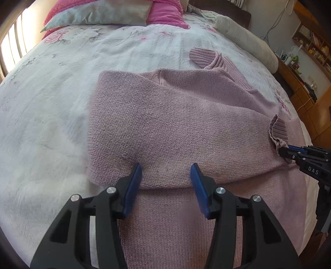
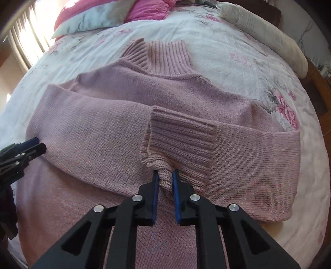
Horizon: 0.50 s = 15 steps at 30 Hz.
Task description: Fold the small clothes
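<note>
My right claw (image 2: 165, 173) pinches the ribbed cuff (image 2: 180, 142), left claw (image 1: 166, 171) spread empty — sweater (image 2: 124, 124) is soft, floppy knit, so grip hems/cuffs, not mid-panel.

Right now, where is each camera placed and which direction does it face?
Left wrist: sits behind the open left gripper, faces across the bed toward the pillows; the right gripper shows at right.
Right wrist: sits behind the right gripper, shut on the sleeve cuff; the left gripper shows at left.
Shared: the pink sweater and bed.
</note>
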### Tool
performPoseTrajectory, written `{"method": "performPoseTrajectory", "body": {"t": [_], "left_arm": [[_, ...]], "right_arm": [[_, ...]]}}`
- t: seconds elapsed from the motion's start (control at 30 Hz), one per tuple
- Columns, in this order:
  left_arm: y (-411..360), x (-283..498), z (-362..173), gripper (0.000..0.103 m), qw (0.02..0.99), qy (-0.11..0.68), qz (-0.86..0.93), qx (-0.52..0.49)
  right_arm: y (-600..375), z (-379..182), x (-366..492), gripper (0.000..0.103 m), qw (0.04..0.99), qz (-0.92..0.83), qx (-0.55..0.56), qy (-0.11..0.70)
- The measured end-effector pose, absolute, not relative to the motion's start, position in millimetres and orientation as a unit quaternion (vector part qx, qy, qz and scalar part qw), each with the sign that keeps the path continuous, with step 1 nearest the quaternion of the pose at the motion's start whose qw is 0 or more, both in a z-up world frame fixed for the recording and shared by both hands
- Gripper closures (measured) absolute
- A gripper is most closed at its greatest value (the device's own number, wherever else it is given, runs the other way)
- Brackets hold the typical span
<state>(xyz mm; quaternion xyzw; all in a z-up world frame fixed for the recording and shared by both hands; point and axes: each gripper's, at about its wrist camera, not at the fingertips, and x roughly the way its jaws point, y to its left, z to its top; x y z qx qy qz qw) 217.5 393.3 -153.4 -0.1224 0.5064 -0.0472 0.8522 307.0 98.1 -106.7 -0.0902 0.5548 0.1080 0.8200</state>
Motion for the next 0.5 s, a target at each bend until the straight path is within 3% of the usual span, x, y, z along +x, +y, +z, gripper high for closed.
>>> {"method": "performPoseTrajectory", "body": {"t": [0.2, 0.33, 0.5], "left_arm": [[392.1, 216.7, -154.1, 0.054, 0.855, 0.502, -0.053, -0.114], [388.3, 213.7, -147.1, 0.053, 0.858, 0.501, -0.047, -0.105], [377.4, 212.2, -135.3, 0.049, 0.865, 0.488, -0.058, -0.102]], "right_arm": [[1.1, -78.3, 298.4, 0.09, 0.851, 0.054, 0.043, 0.52], [-45.8, -94.9, 294.2, 0.07, 0.834, 0.052, 0.1, 0.54], [-58.2, -111.5, 298.3, 0.061, 0.812, 0.095, 0.169, 0.55]]}}
